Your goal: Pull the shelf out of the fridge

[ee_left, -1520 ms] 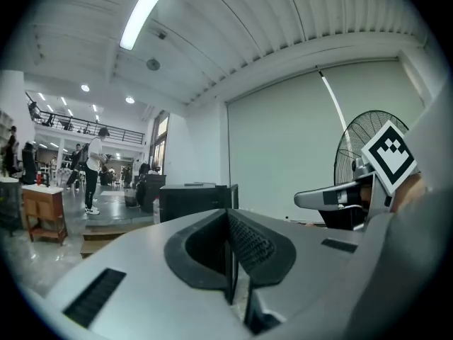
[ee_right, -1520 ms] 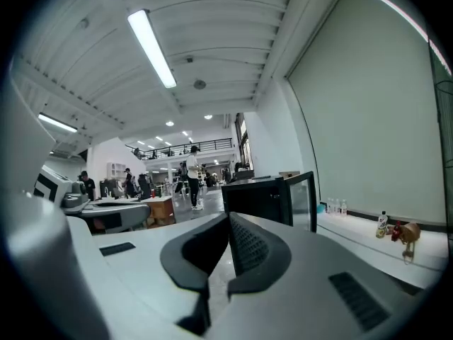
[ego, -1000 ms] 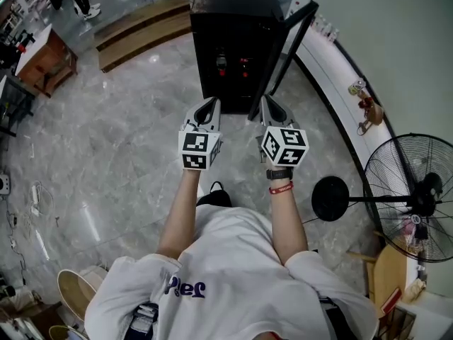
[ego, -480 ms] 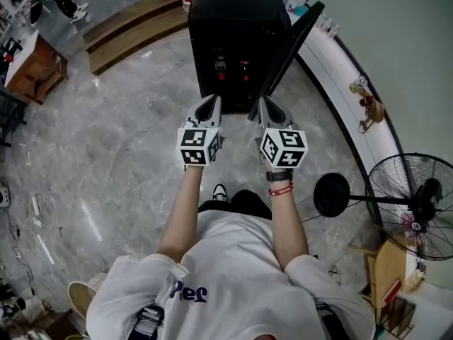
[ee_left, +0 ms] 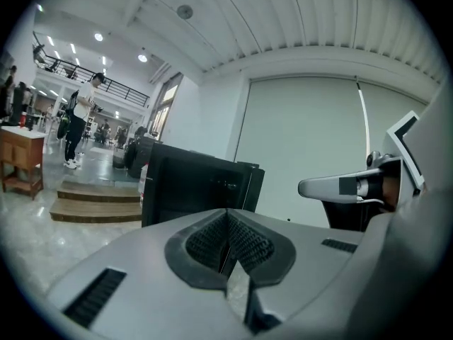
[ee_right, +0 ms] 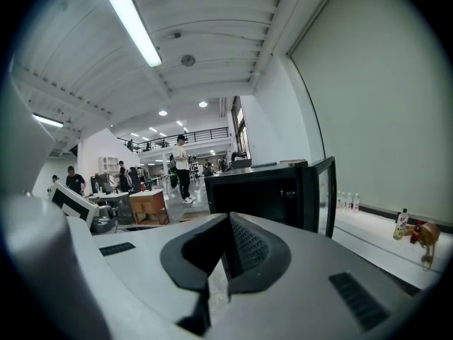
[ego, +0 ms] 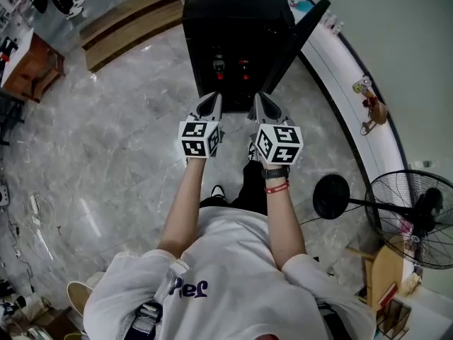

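Observation:
A small black fridge (ego: 237, 27) stands on the marble floor ahead, and its door (ego: 299, 35) is swung open to the right. The inside is dark. Two red-topped items (ego: 219, 65) show there, and I cannot make out the shelf. My left gripper (ego: 211, 100) and right gripper (ego: 260, 100) are side by side just short of the fridge front, not touching it. Each is shut with nothing between its pads. The fridge (ee_left: 191, 190) fills the middle of the left gripper view beyond the left gripper (ee_left: 226, 217). In the right gripper view the fridge (ee_right: 255, 193) and its door (ee_right: 325, 193) rise past the right gripper (ee_right: 228, 222).
A floor fan (ego: 417, 214) with a round black base (ego: 330, 197) stands at the right. A white curved ledge (ego: 347, 83) with a small figurine (ego: 366, 105) runs along the wall. Wooden steps (ego: 127, 23) and a wooden table (ego: 32, 55) lie at the far left, and people stand further back.
Both grippers have moved forward toward the fridge, side by side and still shut. The person has stepped closer, so the fridge now sits nearer in the head view.

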